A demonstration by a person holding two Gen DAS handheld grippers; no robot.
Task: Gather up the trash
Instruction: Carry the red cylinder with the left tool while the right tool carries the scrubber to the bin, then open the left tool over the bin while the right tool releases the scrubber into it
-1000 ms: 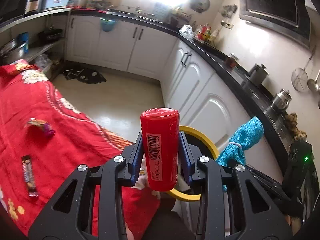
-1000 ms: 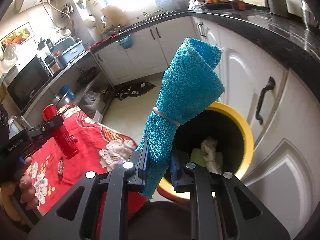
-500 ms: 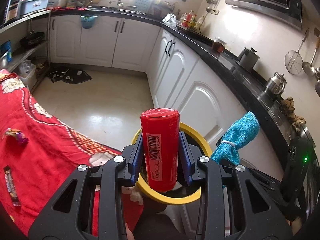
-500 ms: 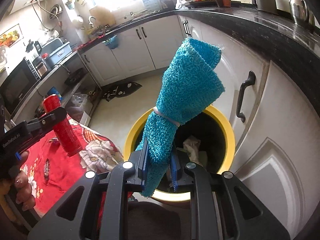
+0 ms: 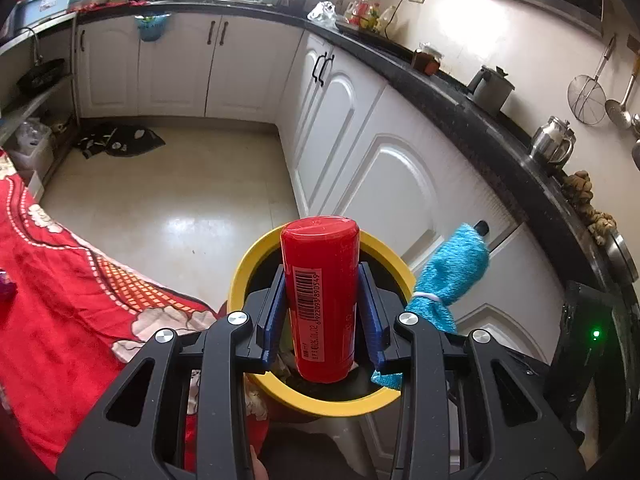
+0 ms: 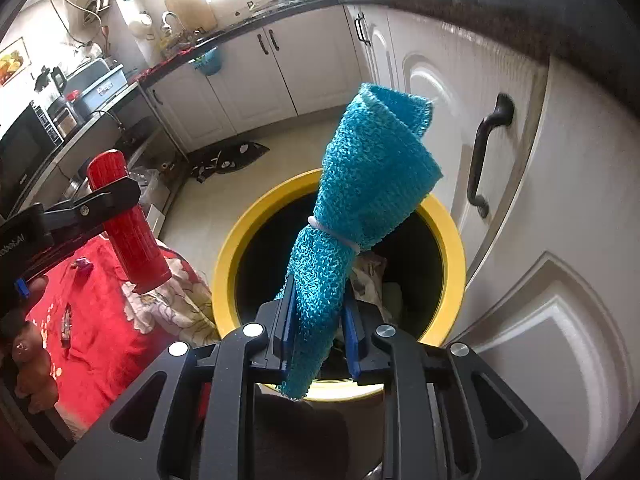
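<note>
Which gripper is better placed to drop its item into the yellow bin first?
Likely the right gripper: its blue cloth hangs over the yellow bin opening, while the left gripper holds the red can beside the rim.

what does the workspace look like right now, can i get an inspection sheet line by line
surface: red floral tablecloth beside the bin.
job's things: red cylindrical plastic bottle with barcode label; rolled teal knitted cloth tied with a white band; yellow-rimmed round black trash bin, scraps already inside.
clutter: small wrappers on the tablecloth.
grippers: left claw shut on the bottle over the bin; right claw shut on the cloth over the bin.
cables: nothing seen near the bin.
surroundings: white cabinets, black countertop with kettles, dark floor mat.
</note>
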